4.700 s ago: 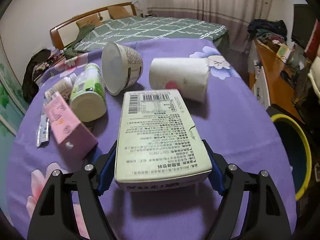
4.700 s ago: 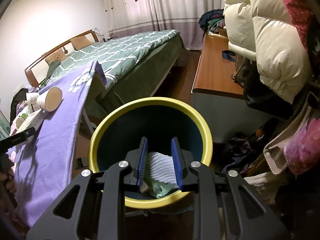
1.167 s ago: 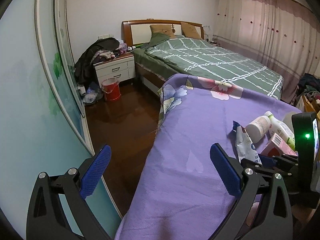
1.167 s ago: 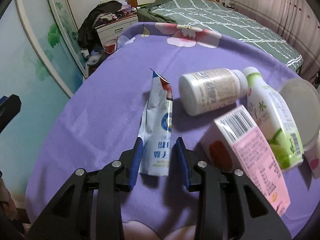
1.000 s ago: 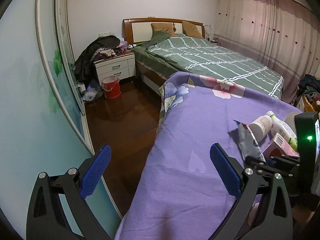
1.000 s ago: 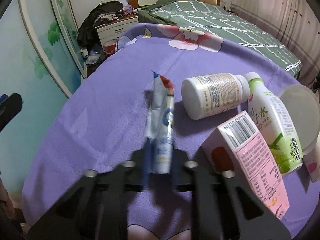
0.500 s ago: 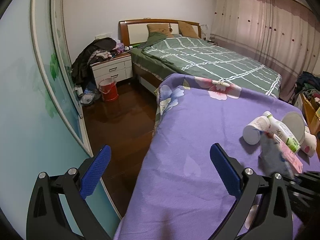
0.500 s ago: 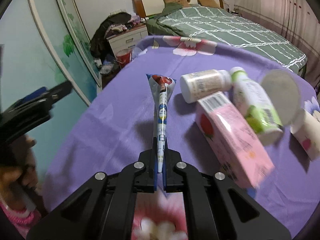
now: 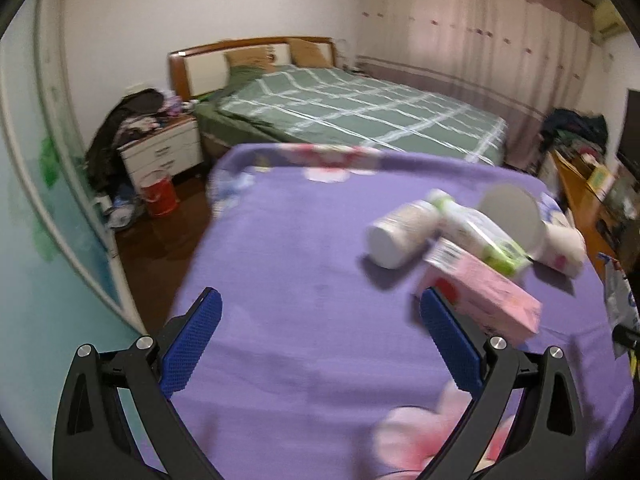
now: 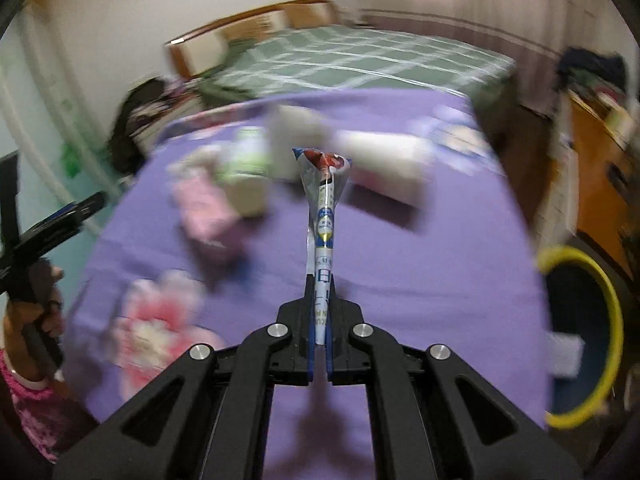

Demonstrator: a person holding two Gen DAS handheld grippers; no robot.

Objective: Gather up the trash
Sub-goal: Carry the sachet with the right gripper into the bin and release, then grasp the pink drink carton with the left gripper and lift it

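Left wrist view: the left claw [image 9: 320, 344] stands wide open with nothing between its blue pads, hovering over the near part of the purple-clothed surface [image 9: 288, 248]. Ahead and to its right lies the remaining trash in a close cluster: a white bottle [image 9: 400, 234] on its side, a green-labelled bottle [image 9: 476, 236] touching it, a pink carton [image 9: 484, 296] just in front, and a tipped round tub [image 9: 512, 216] behind. The pink carton lies nearest the right pad, so it seems the natural next pick; the claw would do well to square up to the carton's narrow sides before closing, since it lies at an angle.

Right wrist view: the right claw [image 10: 320, 320] is pinched tight on the lower end of a flattened plastic wrapper [image 10: 324, 204], which sticks out forward above the surface [image 10: 420, 272]. The yellow-rimmed bin [image 10: 588, 344] sits low at the right, beside the surface edge. The frame is smeared, so the claw appears to be swinging. To finish this step well, carry the wrapper fully over the bin's opening and tip it downward before letting go: a light, floppy film can drift or cling to a pad, so release low and inside the rim.
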